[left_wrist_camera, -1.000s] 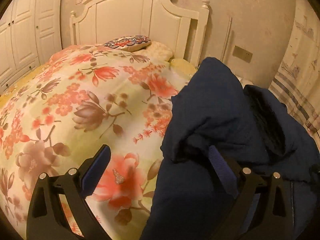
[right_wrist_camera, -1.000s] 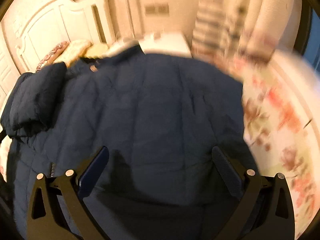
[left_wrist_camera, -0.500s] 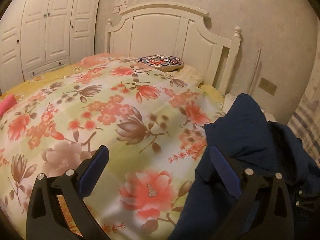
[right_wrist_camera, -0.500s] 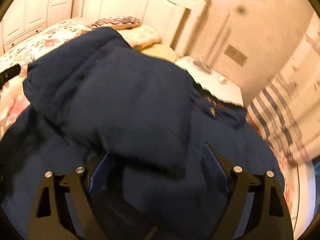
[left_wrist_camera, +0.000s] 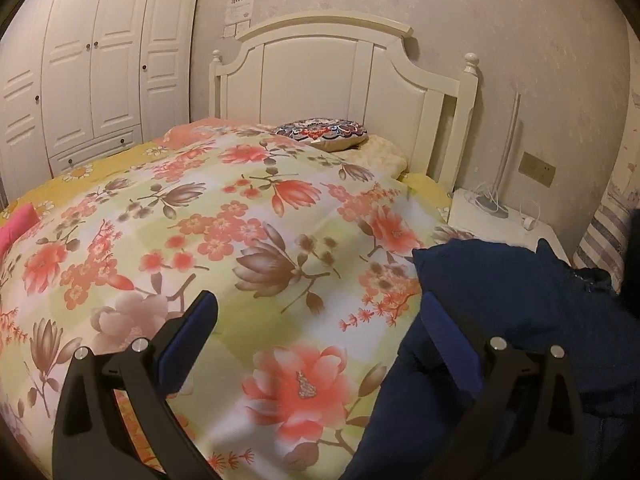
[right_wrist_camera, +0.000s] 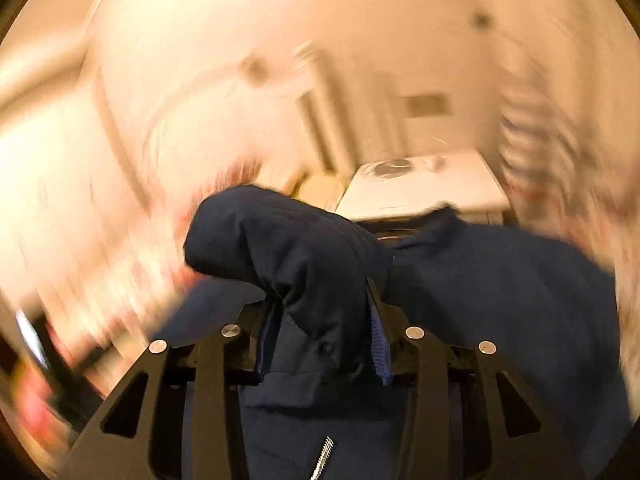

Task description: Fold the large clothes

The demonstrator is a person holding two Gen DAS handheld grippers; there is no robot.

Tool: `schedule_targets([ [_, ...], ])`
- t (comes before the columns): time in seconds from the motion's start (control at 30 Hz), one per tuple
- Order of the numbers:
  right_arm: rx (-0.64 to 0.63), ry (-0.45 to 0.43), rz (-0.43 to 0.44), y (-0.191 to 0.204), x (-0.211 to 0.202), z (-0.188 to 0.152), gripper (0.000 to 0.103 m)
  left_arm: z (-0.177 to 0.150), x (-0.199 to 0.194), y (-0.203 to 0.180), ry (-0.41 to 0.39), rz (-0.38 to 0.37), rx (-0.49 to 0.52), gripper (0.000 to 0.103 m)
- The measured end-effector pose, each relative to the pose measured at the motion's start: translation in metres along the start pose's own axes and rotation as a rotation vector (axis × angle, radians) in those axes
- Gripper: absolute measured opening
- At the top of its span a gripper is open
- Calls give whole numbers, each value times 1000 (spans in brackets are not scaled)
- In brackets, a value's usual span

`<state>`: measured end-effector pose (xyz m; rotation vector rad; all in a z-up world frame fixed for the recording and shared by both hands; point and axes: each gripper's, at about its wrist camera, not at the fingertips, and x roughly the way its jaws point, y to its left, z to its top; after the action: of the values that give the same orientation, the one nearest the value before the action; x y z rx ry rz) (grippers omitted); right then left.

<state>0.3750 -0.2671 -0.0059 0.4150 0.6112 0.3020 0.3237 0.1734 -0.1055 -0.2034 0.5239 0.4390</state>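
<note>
A dark navy quilted jacket [left_wrist_camera: 520, 312] lies on the right side of the floral quilt [left_wrist_camera: 240, 232]. My left gripper [left_wrist_camera: 320, 320] is open and empty, low over the quilt, its right finger against the jacket's edge. In the right wrist view my right gripper [right_wrist_camera: 324, 320] is shut on a bunched fold of the jacket [right_wrist_camera: 304, 256] and holds it lifted. A zipper [right_wrist_camera: 322, 458] shows below. That view is motion-blurred.
A white headboard [left_wrist_camera: 340, 80] and a patterned cushion [left_wrist_camera: 324, 134] are at the far end. A white nightstand [left_wrist_camera: 504, 220] with cables stands to the right. White wardrobes [left_wrist_camera: 100, 60] line the left wall. A pink item [left_wrist_camera: 16, 228] lies at the left edge.
My right gripper has closed on a fold of the jacket and lifted it. My left gripper has swung left, away from the jacket, staying open.
</note>
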Motion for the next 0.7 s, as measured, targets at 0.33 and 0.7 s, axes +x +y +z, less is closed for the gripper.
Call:
schedule_targets([
  [0.33,292,162,-75,-108,-3,-37,71,-5,1,-18,15,7,82,101],
  [0.7,229,73,-67,-88,-15,-24,31,-7,5,-22,28,14,94,101],
])
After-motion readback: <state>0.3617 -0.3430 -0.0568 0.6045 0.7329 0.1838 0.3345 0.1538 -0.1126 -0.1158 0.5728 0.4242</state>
